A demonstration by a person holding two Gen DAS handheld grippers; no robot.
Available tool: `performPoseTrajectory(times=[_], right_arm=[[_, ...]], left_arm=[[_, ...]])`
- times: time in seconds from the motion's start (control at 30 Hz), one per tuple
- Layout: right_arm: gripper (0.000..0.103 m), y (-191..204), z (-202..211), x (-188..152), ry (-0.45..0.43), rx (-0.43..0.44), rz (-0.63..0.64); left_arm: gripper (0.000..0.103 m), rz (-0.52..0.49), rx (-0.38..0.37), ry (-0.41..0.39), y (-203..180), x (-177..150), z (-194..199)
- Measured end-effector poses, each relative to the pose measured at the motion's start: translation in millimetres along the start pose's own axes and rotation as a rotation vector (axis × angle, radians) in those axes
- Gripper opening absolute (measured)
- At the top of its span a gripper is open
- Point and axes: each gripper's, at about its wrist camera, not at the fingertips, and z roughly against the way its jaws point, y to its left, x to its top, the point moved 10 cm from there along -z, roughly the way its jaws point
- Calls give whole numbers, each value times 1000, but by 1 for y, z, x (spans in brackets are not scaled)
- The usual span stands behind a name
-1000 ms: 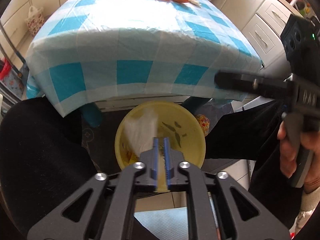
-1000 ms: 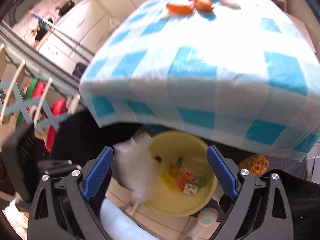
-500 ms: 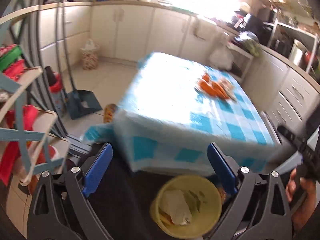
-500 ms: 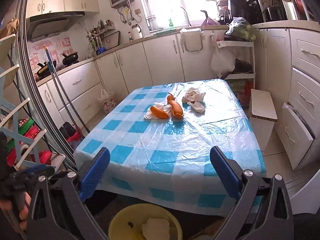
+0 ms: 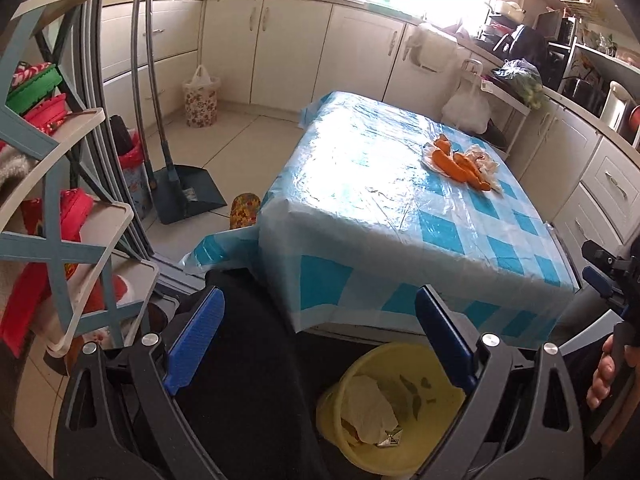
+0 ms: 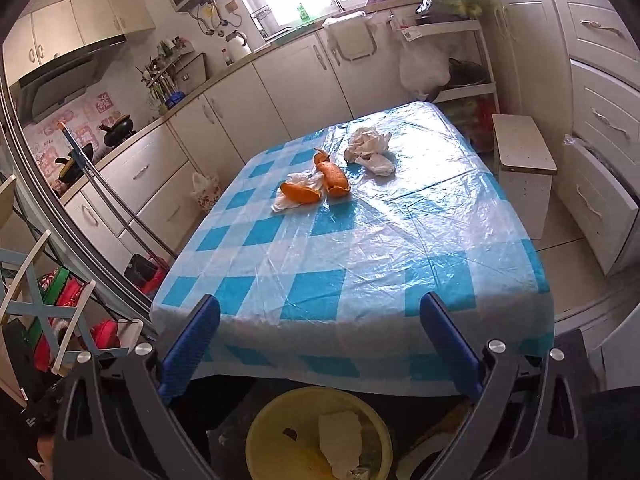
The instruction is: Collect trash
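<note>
Glossy plastic sheeting, checked in blue and white, drapes one rectangular surface (image 6: 360, 248) and wrinkles where it hangs over the near edge. Below that edge, on the floor, stands one round yellow plastic bowl (image 5: 436, 364); inside it lie a crumpled white paper tissue (image 5: 370, 408) and scraps of wrappers. Two grippers are in use. The left gripper (image 5: 320, 344) has its jaws spread wide with nothing between them, above the bowl. The right gripper (image 6: 320, 348) also has its jaws released and empty, pointing over the near edge of the surface. Toward the far end of the surface lie two curled orange peels (image 6: 320, 184), waxy outside and rough inside; one rests on a thin white tissue, the other just beside it. Near them sits one wad of crumpled white paper (image 6: 370, 148), well apart from the bowl.
</note>
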Motion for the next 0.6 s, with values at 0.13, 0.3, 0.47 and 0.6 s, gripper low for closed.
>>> performPoseTrajectory(times=[0.13,0.3,0.47,0.6], right_arm=[[96,3,1,-1,-4,-10,26],[96,7,1,0,-9,-20,56],[96,8,2,0,-13,-25,70],[96,8,2,0,-12,-25,71]], left_arm=[[93,15,11,21,3,-2,-3],[93,-6,13,17,1,-2,-2],[93,-22,4,14,-2,-3,-1],[93,-21,-1,15,-3,-2,-1]])
